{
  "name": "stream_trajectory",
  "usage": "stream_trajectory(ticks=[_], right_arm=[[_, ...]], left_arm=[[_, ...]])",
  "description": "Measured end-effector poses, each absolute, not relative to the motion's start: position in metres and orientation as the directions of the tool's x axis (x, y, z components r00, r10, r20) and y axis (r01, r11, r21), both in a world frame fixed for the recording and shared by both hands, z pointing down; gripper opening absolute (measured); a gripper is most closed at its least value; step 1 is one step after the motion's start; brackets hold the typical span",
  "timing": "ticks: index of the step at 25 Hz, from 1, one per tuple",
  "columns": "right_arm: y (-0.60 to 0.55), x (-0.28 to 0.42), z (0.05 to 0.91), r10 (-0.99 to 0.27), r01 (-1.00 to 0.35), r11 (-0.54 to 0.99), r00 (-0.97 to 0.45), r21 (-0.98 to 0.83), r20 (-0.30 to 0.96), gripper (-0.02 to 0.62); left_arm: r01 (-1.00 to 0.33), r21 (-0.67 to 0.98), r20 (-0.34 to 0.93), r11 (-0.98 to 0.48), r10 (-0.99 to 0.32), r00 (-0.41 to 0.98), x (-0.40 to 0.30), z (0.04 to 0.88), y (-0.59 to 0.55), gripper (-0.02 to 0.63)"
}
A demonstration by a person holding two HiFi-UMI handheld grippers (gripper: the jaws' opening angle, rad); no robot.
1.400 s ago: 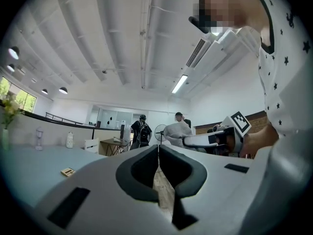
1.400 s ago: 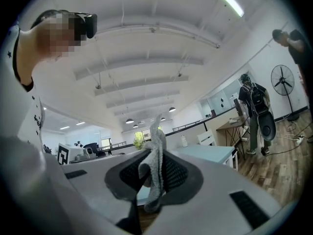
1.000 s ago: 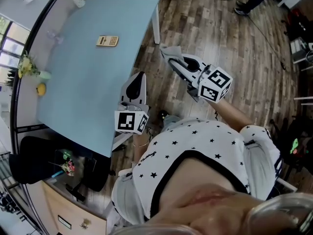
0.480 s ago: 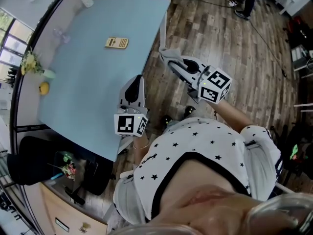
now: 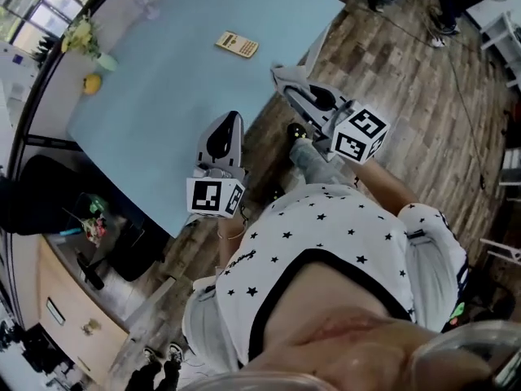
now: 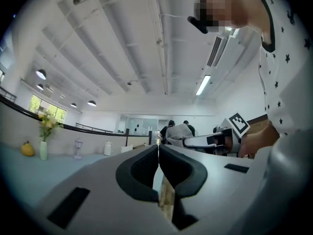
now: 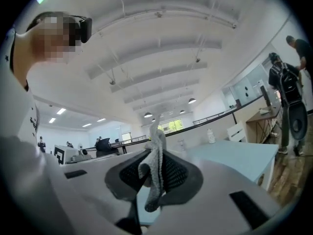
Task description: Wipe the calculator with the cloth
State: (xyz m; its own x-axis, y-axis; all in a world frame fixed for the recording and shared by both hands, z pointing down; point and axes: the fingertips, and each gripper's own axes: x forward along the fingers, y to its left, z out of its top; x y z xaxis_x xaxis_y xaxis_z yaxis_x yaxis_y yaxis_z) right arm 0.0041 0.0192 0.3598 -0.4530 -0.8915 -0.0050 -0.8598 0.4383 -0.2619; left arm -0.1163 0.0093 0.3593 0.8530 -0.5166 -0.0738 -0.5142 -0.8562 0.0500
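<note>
In the head view, we see the calculator point(image 5: 237, 45) lying flat on the far part of the light blue table point(image 5: 155, 112), well apart from both tools. The left gripper point(image 5: 230, 119) hangs over the table's near edge. The right gripper point(image 5: 286, 84) is over the wooden floor point(image 5: 407, 72), just beside the table's right edge, with the grey cloth point(image 5: 281, 75) bunched at its tip. We cannot tell from here whether the cloth touches the table edge.

In the left gripper view, we find the jaws pressed together with nothing between their dark pads. A vase of flowers point(image 6: 44, 142) and a yellow fruit point(image 6: 27, 149) stand far off to the left.

In the right gripper view, the jaws are clamped on the cloth. It stands up between the pads, and a fold hangs down in front of them. The table stretches off to the right.
</note>
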Motion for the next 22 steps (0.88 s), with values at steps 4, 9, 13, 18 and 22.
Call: stream_trajectory(ticks=[4,9,13,18,22], right_arm=[[-0.028,-0.01,0.366,-0.824,-0.788,0.548,-0.567,-0.28,-0.019,0.048],[-0.081,-0.006,0.373,-0.758,-0.717,0.629,-0.651,-0.299,-0.033,0.048],[-0.121,0.016,0.372,-0.741,-0.696,0.643,-0.67,-0.318,-0.032,0.048],[-0.164,0.047,0.363,-0.721,-0.675,0.661,-0.693,-0.328,-0.029,0.048],[-0.19,0.072,0.364,-0.708,-0.663,0.67,-0.705,-0.334,-0.02,0.048]], left_arm=[[-0.645,0.038,-0.035,-0.763,-0.646,0.762,-0.138,0.369,-0.021,0.029],[-0.737,0.032,0.007,-0.675,-0.737,0.676,-0.139,0.379,-0.058,0.029],[-0.758,0.031,0.019,-0.652,-0.758,0.652,-0.115,0.375,-0.086,0.029],[-0.775,0.042,0.043,-0.63,-0.774,0.632,-0.082,0.369,-0.123,0.029],[-0.786,0.043,0.058,-0.617,-0.784,0.618,-0.055,0.368,-0.144,0.029]])
